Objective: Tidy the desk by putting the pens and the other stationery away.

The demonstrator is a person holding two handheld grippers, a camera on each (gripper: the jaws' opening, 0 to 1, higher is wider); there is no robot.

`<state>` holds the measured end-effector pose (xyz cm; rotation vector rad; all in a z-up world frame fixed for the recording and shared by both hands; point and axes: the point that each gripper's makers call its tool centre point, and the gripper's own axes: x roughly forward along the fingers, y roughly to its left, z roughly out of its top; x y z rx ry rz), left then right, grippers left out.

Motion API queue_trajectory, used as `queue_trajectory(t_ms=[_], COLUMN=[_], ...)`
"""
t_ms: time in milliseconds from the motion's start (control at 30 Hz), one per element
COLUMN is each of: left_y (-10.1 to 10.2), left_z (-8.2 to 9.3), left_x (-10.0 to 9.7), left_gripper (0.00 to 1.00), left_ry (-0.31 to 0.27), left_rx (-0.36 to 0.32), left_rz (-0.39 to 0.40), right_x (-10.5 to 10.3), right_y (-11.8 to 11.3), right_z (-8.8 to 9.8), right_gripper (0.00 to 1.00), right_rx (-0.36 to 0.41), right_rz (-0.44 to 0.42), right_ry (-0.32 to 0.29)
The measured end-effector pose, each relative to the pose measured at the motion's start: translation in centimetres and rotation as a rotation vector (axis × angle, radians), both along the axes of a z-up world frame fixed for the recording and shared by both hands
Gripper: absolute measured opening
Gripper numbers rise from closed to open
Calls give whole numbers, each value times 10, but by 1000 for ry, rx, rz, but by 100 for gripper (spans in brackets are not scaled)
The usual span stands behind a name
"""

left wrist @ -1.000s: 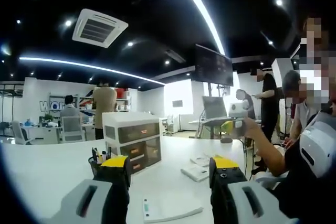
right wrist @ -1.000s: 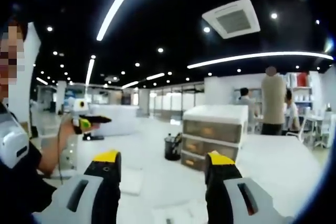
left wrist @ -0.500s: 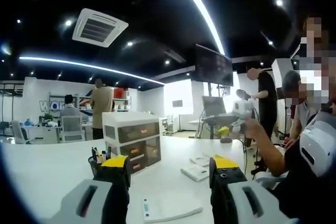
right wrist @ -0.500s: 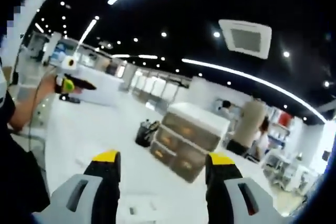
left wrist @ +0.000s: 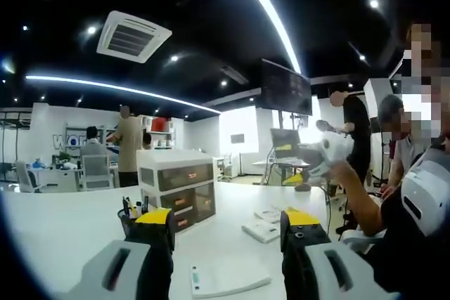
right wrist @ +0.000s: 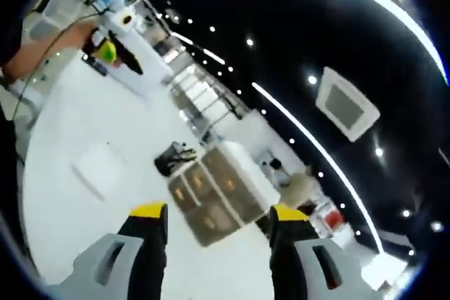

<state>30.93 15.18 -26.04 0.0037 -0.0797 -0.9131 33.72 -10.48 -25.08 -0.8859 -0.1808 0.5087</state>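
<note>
Left gripper and right gripper: jaws apart, empty; pen cup beside drawer unit, notepads on surface (tidying seemingly unstarted).

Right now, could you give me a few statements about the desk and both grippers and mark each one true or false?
1. The left gripper holds a pen. False: its jaws are apart with nothing between them.
2. A black pen cup stands beside the drawer unit. True.
3. The drawer unit's drawers are all pulled out. False: they look pushed in.
4. The right gripper is open and empty. True.
5. A white pad lies flat on the desk. True.
</note>
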Motion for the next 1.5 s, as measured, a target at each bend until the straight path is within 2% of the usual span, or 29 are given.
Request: queue_trajectory(t_ms=[33, 133, 200, 267, 367, 433, 467, 533, 800, 967, 1433, 1500], left_y=[0, 0, 0, 1, 2, 2, 1, 2, 3, 5, 9, 9], left_z=[0, 0, 0, 0, 1, 1, 1, 0, 0, 1, 4, 4], left_x=[0, 0, -1, -1, -1, -1, -1, -1, 1, 1, 1, 1], left_gripper=[61, 61, 61, 61, 61, 61, 61, 61, 60, 60, 60, 60], left_ry=[0, 1, 0, -1, -2, -2, -2, -2, 1, -2, -9, -10], left_rx=[0, 0, 0, 0, -1, -1, -1, -1, 2, -4, -11, -11], left_rz=[0, 1, 1, 2, 3, 3, 4, 4, 5, 7, 15, 14], right_x=[-1, -1, 2, 4, 8, 8, 11, 14, 21, 35, 60, 70], right_y=[2, 8, 10, 14, 18, 20, 22, 22, 34, 31, 45, 46], right_z=[0, -2, -3, -7, -12, -14, -15, -15, -21, -23, -18, -16], right_gripper=[54, 52, 47, 44, 43, 39, 36, 32, 31, 31, 28, 27], right_rx=[-40, -85, -137, -171, -188, -195, -237, -271, -349, -427, -484, -488], right_rz=[-17, -37, -68, -85, -89, -91, -107, -134, -155, -197, -199, -203], right_ry=[-25, -51, -87, -99, -99, -101, -130, -160, -192, -205, -216, -216])
